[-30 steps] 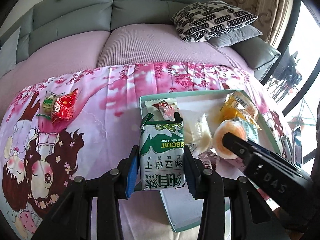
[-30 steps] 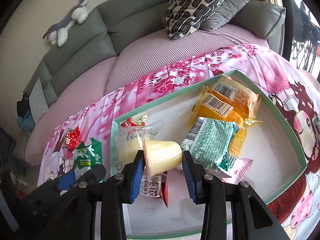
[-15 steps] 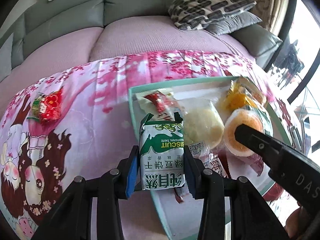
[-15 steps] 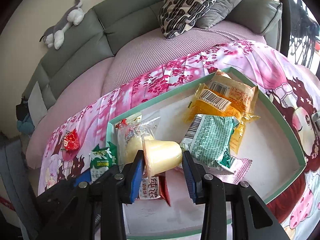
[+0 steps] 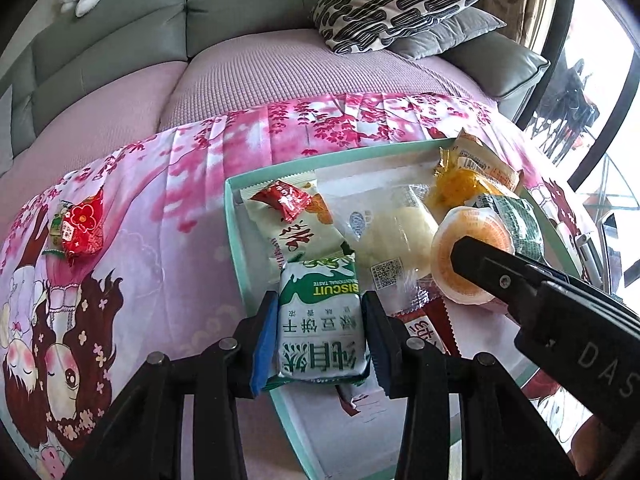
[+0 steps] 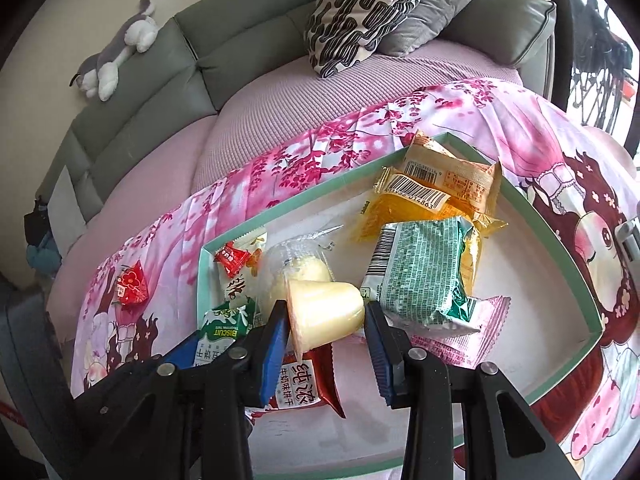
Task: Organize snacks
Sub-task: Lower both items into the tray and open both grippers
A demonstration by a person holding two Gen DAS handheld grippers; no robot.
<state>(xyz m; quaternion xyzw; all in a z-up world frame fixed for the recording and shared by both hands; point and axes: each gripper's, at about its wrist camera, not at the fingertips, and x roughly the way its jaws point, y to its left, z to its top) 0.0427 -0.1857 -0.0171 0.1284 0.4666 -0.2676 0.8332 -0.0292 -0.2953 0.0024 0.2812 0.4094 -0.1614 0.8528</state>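
Note:
My left gripper (image 5: 320, 336) is shut on a green-and-white biscuit packet (image 5: 320, 320) and holds it over the left edge of the green-rimmed tray (image 5: 234, 232). My right gripper (image 6: 326, 332) is shut on a pale yellow jelly cup (image 6: 324, 312), lying sideways between the pads, above the tray's (image 6: 320, 196) left part. The cup also shows in the left wrist view (image 5: 468, 252). Several snack packets lie in the tray: orange ones (image 6: 436, 192), a green one (image 6: 420, 276), a red-and-white one (image 5: 296, 220), a clear-wrapped bun (image 5: 396, 232).
A small red candy packet (image 5: 80, 224) lies on the pink floral cloth (image 5: 160, 240) left of the tray. Behind is a grey sofa (image 5: 240, 12) with a patterned pillow (image 5: 396, 0) and a plush toy (image 6: 116, 52). A window is at right.
My left gripper has carried the biscuit packet rightward, from beside the tray to over its left edge. My right gripper keeps the jelly cup over the tray, moved slightly.

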